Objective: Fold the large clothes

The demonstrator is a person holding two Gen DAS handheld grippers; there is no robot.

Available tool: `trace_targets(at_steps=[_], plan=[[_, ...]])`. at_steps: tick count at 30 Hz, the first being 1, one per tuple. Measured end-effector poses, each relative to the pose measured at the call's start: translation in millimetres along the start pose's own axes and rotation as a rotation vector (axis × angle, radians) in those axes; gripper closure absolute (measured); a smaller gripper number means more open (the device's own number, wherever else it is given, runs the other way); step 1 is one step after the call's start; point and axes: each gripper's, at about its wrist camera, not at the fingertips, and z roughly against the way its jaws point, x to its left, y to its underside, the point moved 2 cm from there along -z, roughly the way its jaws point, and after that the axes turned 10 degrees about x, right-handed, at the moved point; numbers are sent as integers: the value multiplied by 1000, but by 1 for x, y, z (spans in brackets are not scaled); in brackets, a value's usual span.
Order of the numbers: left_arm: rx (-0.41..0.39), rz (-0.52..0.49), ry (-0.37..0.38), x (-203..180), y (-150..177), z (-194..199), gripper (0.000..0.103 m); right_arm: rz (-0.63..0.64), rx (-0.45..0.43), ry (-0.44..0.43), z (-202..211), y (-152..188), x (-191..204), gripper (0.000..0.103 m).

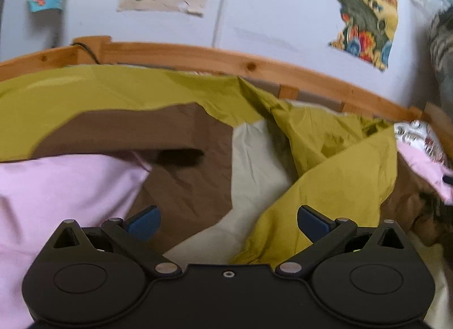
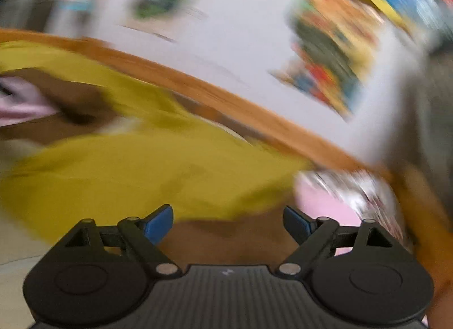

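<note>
Both claws stand wide open with nothing between their blue pads. Left claw [image 1: 228, 222] hangs over the middle of the bed, above a patch where a brown cloth [image 1: 181, 184] meets a cream sheet [image 1: 254, 170]. The olive-yellow garment [image 1: 334, 176], the large piece of clothing, lies crumpled ahead of this claw: one fold reaches down just beside the right pad [image 1: 311, 222], and the rest spreads back toward the bed's far edge, along the wooden bed rail [image 1: 249, 67]. A pink cloth [image 1: 56, 193] lies at the near left side, beside the left pad [image 1: 145, 222].

Right claw [image 2: 228, 222] gives a heavily blurred view. The same olive-yellow garment [image 2: 141, 176] fills the space ahead of it and to its left, just beyond the pads, apart from them. Brown cloth [image 2: 226, 241] sits directly under the open gap. A pink patterned cloth [image 2: 334, 201] lies toward the bed's far right corner, beneath the wooden bed rail [image 2: 226, 96]. Colourful posters [image 1: 365, 14] hang on the wall behind.
</note>
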Motion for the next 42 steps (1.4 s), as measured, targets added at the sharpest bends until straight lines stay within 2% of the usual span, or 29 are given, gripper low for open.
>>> trace_targets(at_steps=[1, 3, 5, 6, 7, 9, 12, 16, 18, 20, 21, 22, 28, 31, 33, 36, 38, 40, 42], plan=[[8, -8, -11, -4, -1, -11, 1, -44, 32, 47, -19, -2, -13, 21], [14, -23, -33, -10, -2, -27, 1, -101, 86, 89, -51, -6, -33, 24], [18, -40, -56, -16, -1, -46, 1, -152, 153, 93, -80, -8, -47, 54], [26, -38, -65, -18, -1, -54, 1, -173, 186, 81, -93, -8, -52, 81], [33, -32, -66, -20, 0, -60, 1, -197, 217, 49, -100, -4, -60, 89], [51, -15, -46, -26, 3, -73, 1, -218, 217, 57, -100, 3, -70, 99], [78, -12, -12, -38, 11, -88, 1, -237, 173, 91, -87, 6, -93, 102], [94, -76, -82, -56, 21, -106, 1, -216, 209, 119, -93, 10, -108, 101], [95, -79, -91, -56, 23, -108, 1, -208, 215, 124, -97, 9, -105, 98], [105, -72, -83, -52, 24, -109, 1, -192, 191, 167, -93, 7, -100, 88], [107, -71, -78, -51, 23, -109, 1, -180, 173, 179, -91, 3, -97, 74], [107, -70, -74, -49, 23, -108, 1, -166, 153, 190, -88, -2, -94, 67], [103, -48, -52, -35, 16, -92, 1, -76, 45, 128, -109, -47, -59, 65], [69, -23, -53, -24, 6, -74, 1, -65, 98, 91, -150, -57, -40, 65], [31, -29, -79, -13, -2, -57, 1, -59, 134, 85, -176, -55, -31, 65], [-49, -47, -188, 11, -14, -26, 1, -46, 131, 107, -198, -51, -19, 64], [-119, -47, -318, 36, -23, -2, 1, -78, 109, 100, -197, -49, -19, 60], [-175, -21, -450, 63, -32, 17, 1, -123, 82, 89, -189, -46, -23, 36], [-194, 52, -582, 99, -42, 33, 1, -166, 43, 86, -173, -43, -28, 23]])
